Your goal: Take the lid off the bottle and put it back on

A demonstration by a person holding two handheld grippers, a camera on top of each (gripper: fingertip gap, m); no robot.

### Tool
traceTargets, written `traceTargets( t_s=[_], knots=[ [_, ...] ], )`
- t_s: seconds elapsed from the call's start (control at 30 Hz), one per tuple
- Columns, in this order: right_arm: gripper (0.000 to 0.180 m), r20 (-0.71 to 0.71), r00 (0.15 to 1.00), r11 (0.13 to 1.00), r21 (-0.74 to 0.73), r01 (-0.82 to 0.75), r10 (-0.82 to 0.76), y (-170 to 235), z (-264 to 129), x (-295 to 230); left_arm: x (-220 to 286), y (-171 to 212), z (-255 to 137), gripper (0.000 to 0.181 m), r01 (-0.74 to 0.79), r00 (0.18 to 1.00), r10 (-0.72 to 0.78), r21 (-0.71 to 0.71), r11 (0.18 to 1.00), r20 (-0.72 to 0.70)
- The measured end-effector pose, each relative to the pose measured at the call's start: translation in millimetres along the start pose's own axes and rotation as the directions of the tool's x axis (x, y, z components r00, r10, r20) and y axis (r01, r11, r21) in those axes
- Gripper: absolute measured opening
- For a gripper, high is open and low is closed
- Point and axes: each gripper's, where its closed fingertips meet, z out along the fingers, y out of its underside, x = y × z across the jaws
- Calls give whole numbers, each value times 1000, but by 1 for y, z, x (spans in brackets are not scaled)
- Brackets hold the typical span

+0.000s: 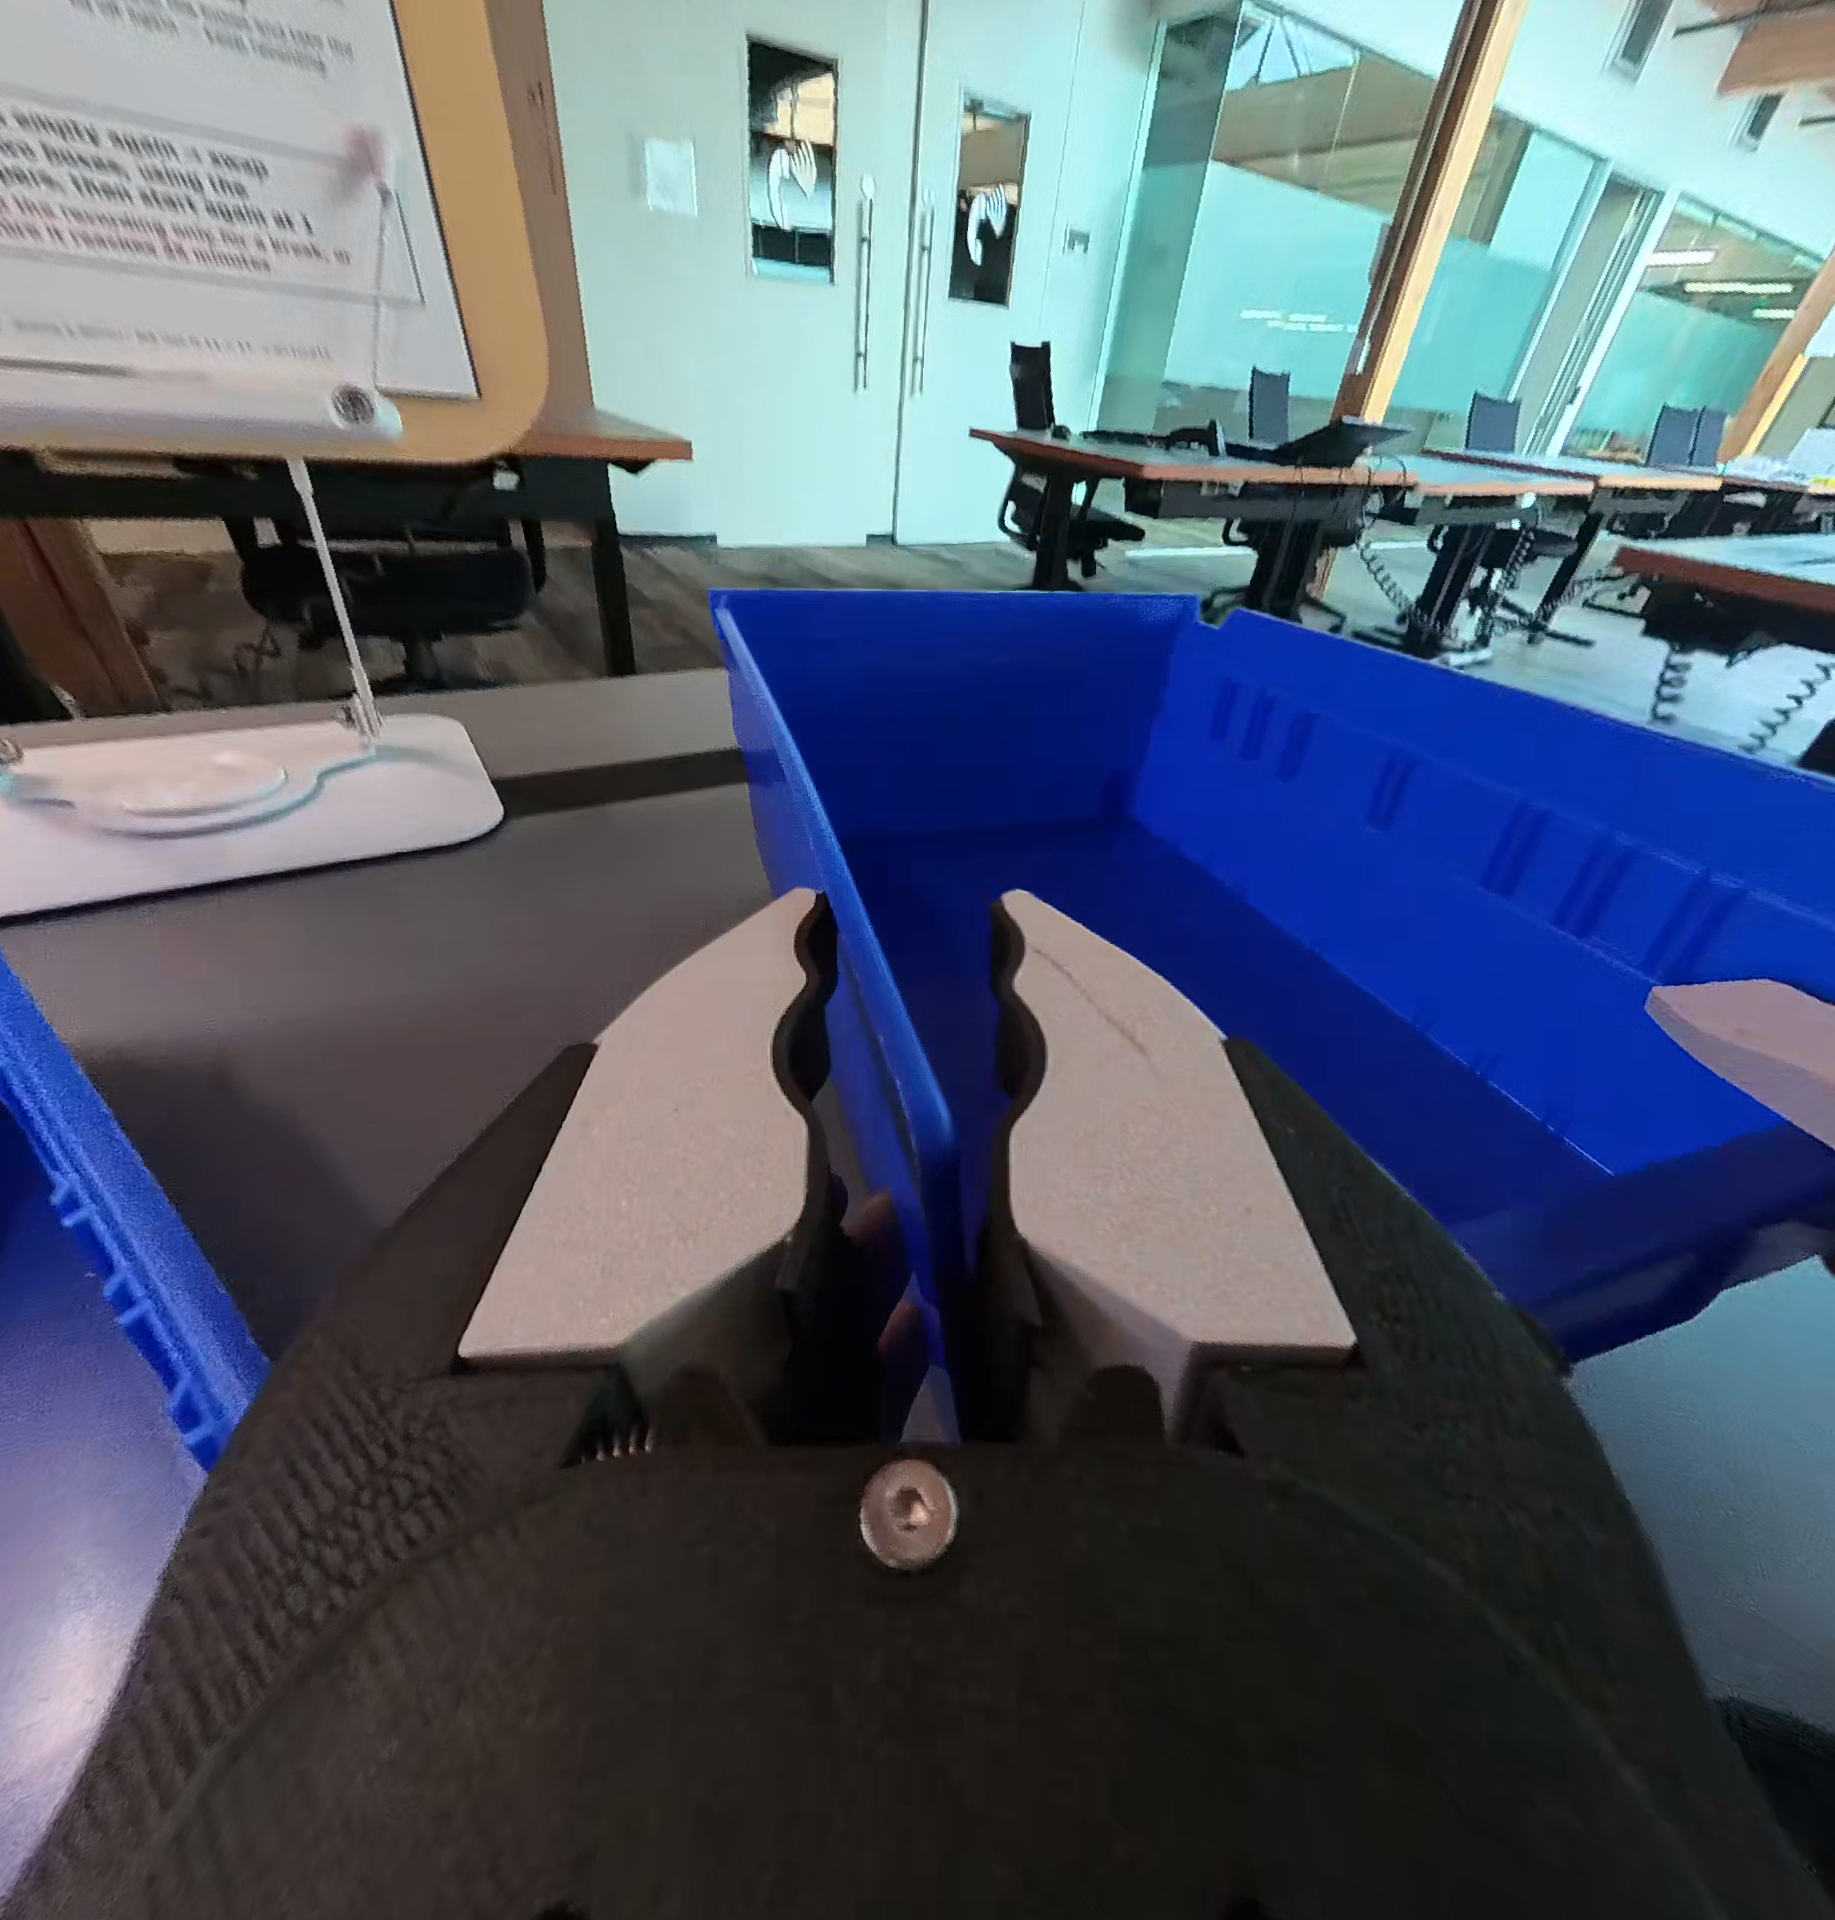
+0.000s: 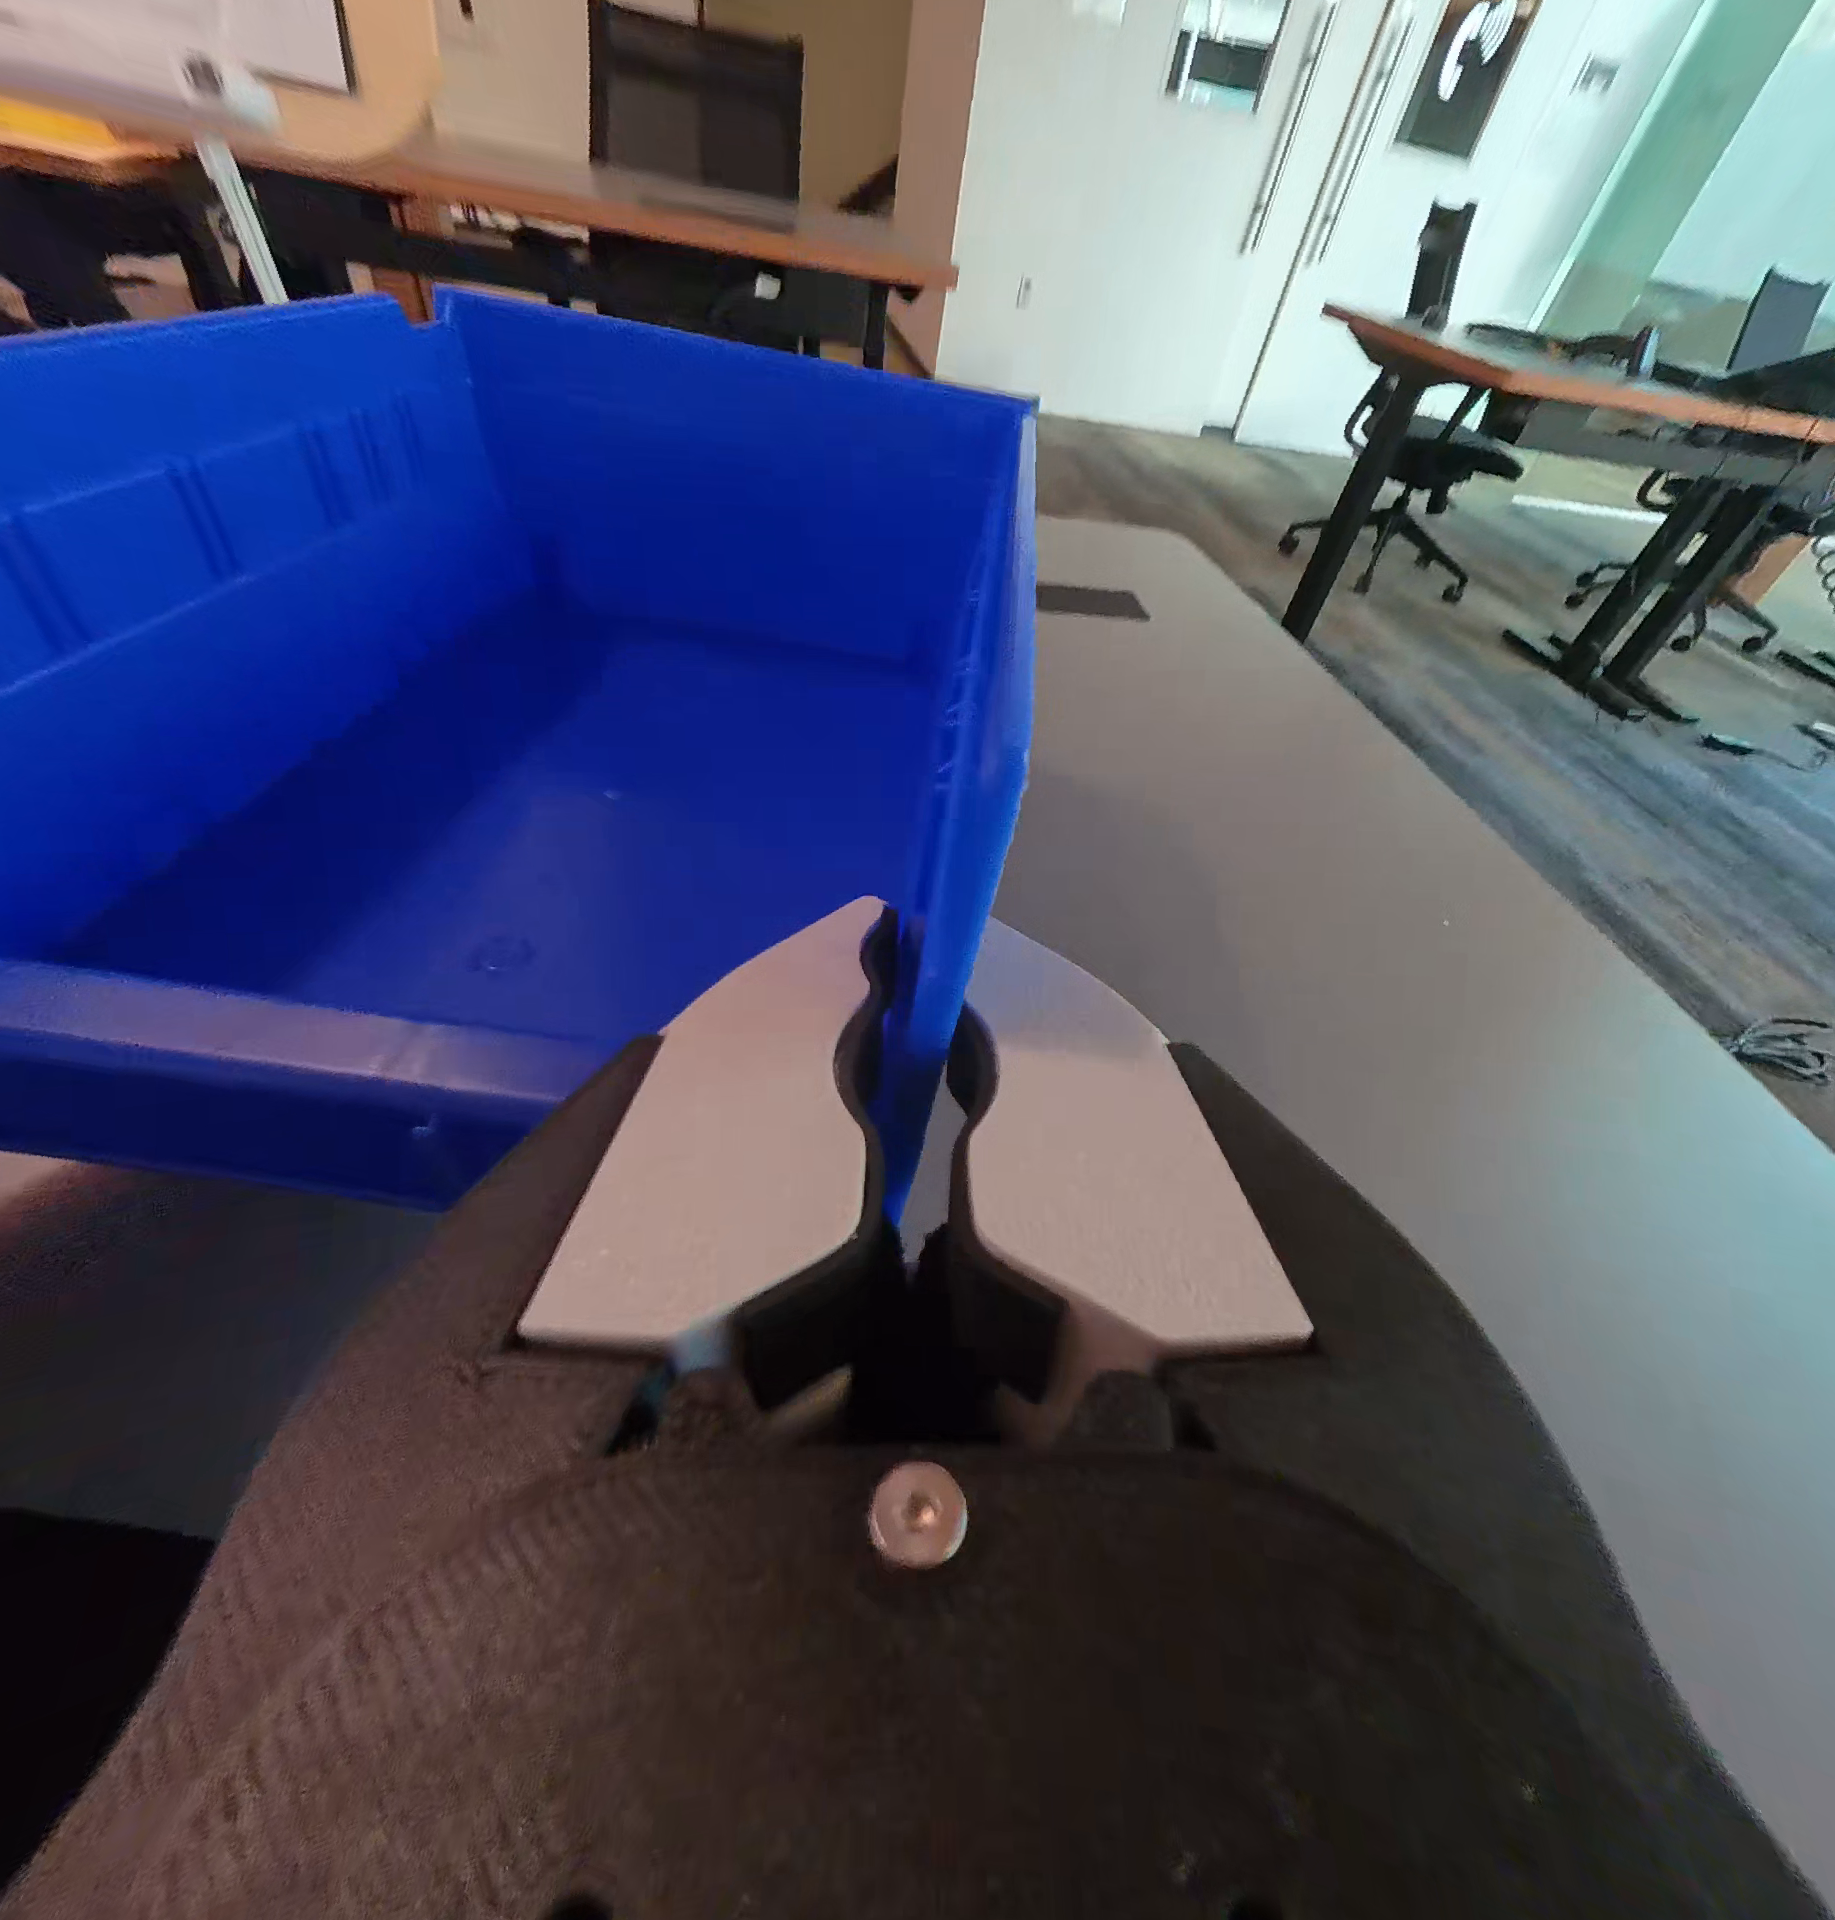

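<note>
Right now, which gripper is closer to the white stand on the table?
Left. The left gripper straddles the blue bin's wall nearest the white stand; the right gripper clamps the opposite wall.

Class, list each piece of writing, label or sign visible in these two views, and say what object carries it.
White printed sheet on clear stand: several lines of print, partly blurred; wording not copied here.
Small white wall notice: too small to read.
Dark door panels: pale emblem, no words readable.
Blue plastic bin: no label visible.
</note>
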Motion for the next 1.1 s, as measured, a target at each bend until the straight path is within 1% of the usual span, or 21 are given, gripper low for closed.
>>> traceTargets(
  t_s=[0.07, 0.1, 0.17, 0.23, 0.27, 0.37, 0.4, 0.43, 0.47, 0.53, 0.57, 0.6, 0.63, 0.67, 0.73, 0.8, 0.83, 0.93, 1.0, 1.03, 1.1],
  knots=[
    [7, 4, 1000, 999, -43, -6, 7, 8, 3, 0, 3, 10, 2, 35, -12, 999, 10, -48, 999, -39],
    [8, 1, 1000, 997, -77, -5, 5, 15, 5, 1, 8, 13, 2, 42, -29, 996, 23, -66, 997, -85],
    [8, -7, 1000, 995, -103, 5, -6, 23, 8, 5, 14, 18, -4, 46, -51, 988, 29, -143, 988, -154],
    [16, -21, 999, 994, -105, -42, 40, 25, 8, 11, 17, 21, -16, 36, -90, 978, 46, -211, 973, -206],
    [22, -15, 997, 992, -105, -75, 74, 25, 8, 13, 20, 18, -26, 35, -111, 969, 58, -210, 971, -240],
    [29, 24, 988, 989, -25, -149, 150, 16, 3, 18, 29, -6, -67, 32, -208, 924, 165, -93, 974, -346],
    [34, 22, 987, 987, 12, -160, 160, 11, 0, 23, 30, -13, -83, 33, -255, 903, 219, -49, 966, -370],
    [44, 21, 988, 986, 58, -155, 154, 5, -2, 26, 27, -18, -96, 35, -306, 883, 274, -26, 952, -381],
    [52, 20, 991, 986, 105, -131, 129, -2, -6, 28, 21, -19, -109, 39, -362, 863, 327, -20, 932, -386],
    [67, 9, 1000, 979, 204, -29, 28, -19, -14, 28, -1, -19, -128, 48, -453, 836, 410, -38, 891, -365],
    [73, 5, 999, 965, 258, 47, -50, -28, -20, 24, -16, -17, -136, 55, -494, 824, 444, -62, 867, -353],
    [74, 13, 989, 941, 312, 134, -146, -38, -26, 16, -32, -13, -141, 65, -529, 815, 472, -99, 843, -336],
    [74, 39, 967, 907, 357, 223, -253, -46, -32, 2, -48, -7, -146, 73, -558, 807, 493, -144, 817, -325],
    [72, 94, 926, 872, 383, 305, -365, -49, -38, -17, -62, 1, -151, 78, -580, 798, 506, -194, 791, -327],
    [70, 275, 789, 816, 379, 436, -550, -38, -48, -61, -85, 20, -158, 82, -602, 790, 504, -285, 746, -350],
    [70, 462, 634, 784, 331, 525, -620, -17, -58, -96, -103, 36, -162, 82, -607, 791, 498, -356, 711, -354],
    [71, 511, 579, 764, 307, 567, -635, -9, -60, -106, -109, 43, -162, 82, -612, 789, 502, -383, 692, -355],
    [74, 526, 481, 678, 284, 678, -701, 1, -54, -123, -119, 60, -163, 76, -649, 761, 538, -444, 617, -364],
    [74, 543, 432, 642, 286, 711, -720, 9, -50, -133, -127, 73, -163, 72, -689, 718, 590, -490, 533, -368],
    [73, 550, 417, 628, 274, 729, -724, 14, -47, -136, -131, 78, -164, 70, -709, 694, 617, -506, 492, -371],
    [67, 540, 384, 569, 229, 790, -749, 25, -37, -131, -138, 80, -163, 66, -739, 648, 669, -514, 435, -364]
  ],
)
